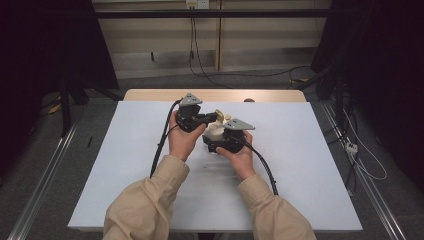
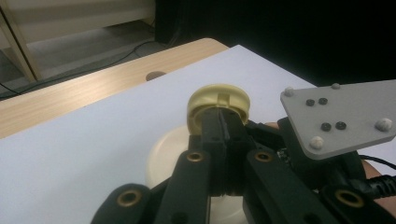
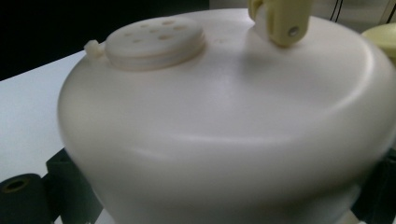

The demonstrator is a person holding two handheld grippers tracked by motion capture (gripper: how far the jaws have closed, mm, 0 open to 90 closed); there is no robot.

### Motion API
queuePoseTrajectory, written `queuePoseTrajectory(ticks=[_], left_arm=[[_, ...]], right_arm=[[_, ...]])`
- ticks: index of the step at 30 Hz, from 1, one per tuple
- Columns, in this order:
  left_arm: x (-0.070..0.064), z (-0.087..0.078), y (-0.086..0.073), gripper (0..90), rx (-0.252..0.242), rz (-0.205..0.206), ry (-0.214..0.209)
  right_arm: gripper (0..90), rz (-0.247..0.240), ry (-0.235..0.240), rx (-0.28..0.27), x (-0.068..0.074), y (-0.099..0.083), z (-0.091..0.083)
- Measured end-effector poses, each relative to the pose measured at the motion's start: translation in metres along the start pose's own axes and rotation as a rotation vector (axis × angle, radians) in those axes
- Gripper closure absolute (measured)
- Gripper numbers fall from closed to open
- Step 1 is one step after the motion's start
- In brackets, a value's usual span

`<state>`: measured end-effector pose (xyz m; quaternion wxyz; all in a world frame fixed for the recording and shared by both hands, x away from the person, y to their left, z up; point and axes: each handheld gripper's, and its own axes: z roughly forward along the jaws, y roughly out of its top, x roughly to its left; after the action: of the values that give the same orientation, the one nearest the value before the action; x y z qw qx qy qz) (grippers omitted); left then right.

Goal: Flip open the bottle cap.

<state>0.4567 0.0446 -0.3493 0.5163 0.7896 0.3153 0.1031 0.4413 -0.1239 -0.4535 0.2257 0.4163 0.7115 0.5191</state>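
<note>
On the white table sheet, near its middle, both hands work on one cream plastic vessel, and everything else sits around that vessel. To its left, the left hand holds the left gripper, whose jaws reach rightward over the vessel's top. In the left gripper view those jaws are pressed together on a yellowish round cap that stands above the vessel. The vessel itself rests just off the sheet's centre, toward the far wooden edge of the table. In the right gripper view its rounded cream body shows a perforated disc on top and a yellowish hinge piece beside that. To the vessel's right and nearer the person, the right hand holds the right gripper hard against the vessel's side, its jaws spread wide around the body.
</note>
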Motion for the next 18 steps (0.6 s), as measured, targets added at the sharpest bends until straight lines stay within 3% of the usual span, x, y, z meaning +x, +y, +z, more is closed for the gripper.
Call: queuePoseTrajectory(ticks=[18], left_arm=[[0.0021,0.0066,0.0024,89.4,0.001,-0.004,0.008]], right_arm=[[5.9,0.001,0.0,0.001,0.0,0.0001,-0.0001]])
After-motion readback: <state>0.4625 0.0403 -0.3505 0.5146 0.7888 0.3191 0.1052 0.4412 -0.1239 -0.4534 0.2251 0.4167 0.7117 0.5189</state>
